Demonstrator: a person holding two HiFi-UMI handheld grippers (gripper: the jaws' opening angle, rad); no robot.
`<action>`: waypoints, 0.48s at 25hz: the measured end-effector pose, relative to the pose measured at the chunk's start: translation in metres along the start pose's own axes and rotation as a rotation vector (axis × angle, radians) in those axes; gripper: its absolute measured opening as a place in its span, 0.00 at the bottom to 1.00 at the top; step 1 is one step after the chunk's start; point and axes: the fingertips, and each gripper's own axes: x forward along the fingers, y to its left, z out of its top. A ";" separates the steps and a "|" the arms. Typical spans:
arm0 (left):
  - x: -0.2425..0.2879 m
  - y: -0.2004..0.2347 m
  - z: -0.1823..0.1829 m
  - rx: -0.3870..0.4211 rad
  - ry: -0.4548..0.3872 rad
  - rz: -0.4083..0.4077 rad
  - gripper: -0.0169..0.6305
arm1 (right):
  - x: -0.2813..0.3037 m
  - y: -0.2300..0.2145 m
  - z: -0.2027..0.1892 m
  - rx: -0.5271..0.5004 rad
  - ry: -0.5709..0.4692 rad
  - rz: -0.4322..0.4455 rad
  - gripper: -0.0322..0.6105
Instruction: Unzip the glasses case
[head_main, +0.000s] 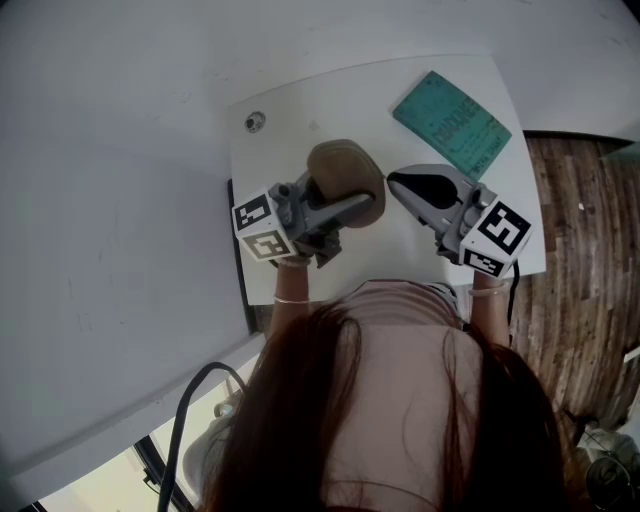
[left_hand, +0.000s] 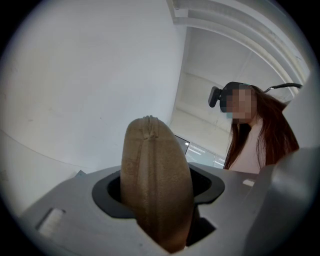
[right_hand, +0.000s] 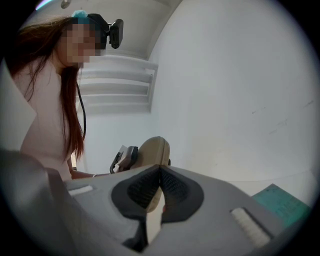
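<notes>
Glasses case (head_main: 345, 178), tan and oval, over the middle of the white counter (head_main: 300, 110), pinched by the left hand-held gripper (head_main: 362, 204). One gray jaw lying across the near side of the case in the head view.

In the left gripper view, case (left_hand: 152, 165) squeezed tight between the two jaws of the left hand-held gripper (left_hand: 160, 210). Long way of the case pointing straight out from the gripper, same way as the jaws, with the round far end up top. A seam down the middle of the side facing the camera, bunched into a small crease at the far end.

In the right gripper view, case (right_hand: 156, 150) seen thin-side on, standing tall, with the left hand-held gripper (right_hand: 125, 159) just beside it.

Right hand-held gripper (head_main: 393, 181) pointing its tips at the right edge of the case, very close to it. Touching or not: cannot tell. Jaws of the right hand-held gripper (right_hand: 160, 170) pressed together at the tips, with nothing plain to see between them.

Teal card (head_main: 452, 122) flat on the far right part of the counter, well apart from the case. Small round metal thing (head_main: 255, 122) near the far left corner. Wood floor (head_main: 580, 260) off to the right.
</notes>
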 end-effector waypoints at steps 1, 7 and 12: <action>0.000 0.000 0.000 -0.002 -0.003 0.001 0.49 | 0.000 -0.001 0.000 0.001 -0.001 -0.001 0.05; 0.001 0.004 0.003 -0.031 -0.045 0.008 0.49 | -0.001 -0.003 0.000 -0.004 0.008 -0.006 0.05; 0.002 0.006 0.003 -0.045 -0.060 0.009 0.49 | -0.003 -0.005 -0.002 0.003 0.009 -0.007 0.05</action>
